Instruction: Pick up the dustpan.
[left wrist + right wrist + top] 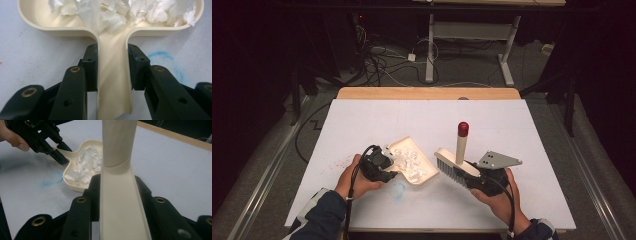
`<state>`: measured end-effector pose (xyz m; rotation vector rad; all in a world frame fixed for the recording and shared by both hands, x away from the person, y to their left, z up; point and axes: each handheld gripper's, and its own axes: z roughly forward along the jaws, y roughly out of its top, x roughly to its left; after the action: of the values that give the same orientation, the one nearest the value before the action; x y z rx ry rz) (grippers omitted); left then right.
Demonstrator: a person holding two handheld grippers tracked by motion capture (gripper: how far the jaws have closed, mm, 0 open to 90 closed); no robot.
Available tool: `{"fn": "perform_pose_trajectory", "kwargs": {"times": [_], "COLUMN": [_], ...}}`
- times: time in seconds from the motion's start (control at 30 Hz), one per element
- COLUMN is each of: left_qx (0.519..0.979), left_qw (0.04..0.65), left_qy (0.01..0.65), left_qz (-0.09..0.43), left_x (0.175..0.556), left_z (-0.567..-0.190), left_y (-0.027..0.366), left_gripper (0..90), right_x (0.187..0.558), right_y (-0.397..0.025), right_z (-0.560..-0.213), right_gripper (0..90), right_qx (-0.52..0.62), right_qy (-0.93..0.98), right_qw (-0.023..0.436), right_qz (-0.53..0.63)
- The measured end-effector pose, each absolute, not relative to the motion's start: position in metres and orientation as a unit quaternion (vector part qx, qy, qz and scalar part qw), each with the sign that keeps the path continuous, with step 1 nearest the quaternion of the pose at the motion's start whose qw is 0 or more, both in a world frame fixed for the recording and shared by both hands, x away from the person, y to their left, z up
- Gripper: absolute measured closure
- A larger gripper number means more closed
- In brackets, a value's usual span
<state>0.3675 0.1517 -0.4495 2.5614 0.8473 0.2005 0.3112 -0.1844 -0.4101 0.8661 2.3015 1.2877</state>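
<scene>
One camera looks down from high above the table (522, 150), and two close gripper cameras both see the dustpan (60, 27).

1. The table (362, 125) has a white top and a wooden far edge.
2. A faint blue ring mark (398, 190) sits near its front.
3. Beyond it, cables (382, 60) lie on the floor beside a white desk frame (472, 35).

One cream plastic dustpan (414, 165) at lower centre, one cream hand brush with a red-tipped handle (460, 150) right of it, many crumpled white paper scraps (120, 12), uncountable, two black two-jaw grippers (388, 167) (474, 175).
</scene>
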Motion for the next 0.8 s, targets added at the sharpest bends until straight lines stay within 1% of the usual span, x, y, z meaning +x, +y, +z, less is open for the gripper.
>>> {"fn": "perform_pose_trajectory", "kwargs": {"times": [0.43, 0.8], "left_qx": [0.917, 0.907], "left_qw": [0.221, 0.226], "left_qy": [0.322, 0.346], "left_qz": [0.078, 0.081], "left_x": [0.368, 0.37], "left_z": [-0.448, -0.447], "left_y": [0.164, 0.182], "left_gripper": [63.1, 63.1], "right_x": [0.312, 0.31], "right_y": [-0.201, -0.226], "right_z": [-0.404, -0.398], "right_gripper": [67.2, 67.2], "right_qx": [0.315, 0.33], "right_qy": [0.817, 0.815], "right_qw": [0.193, 0.201], "right_qz": [0.443, 0.432]}}
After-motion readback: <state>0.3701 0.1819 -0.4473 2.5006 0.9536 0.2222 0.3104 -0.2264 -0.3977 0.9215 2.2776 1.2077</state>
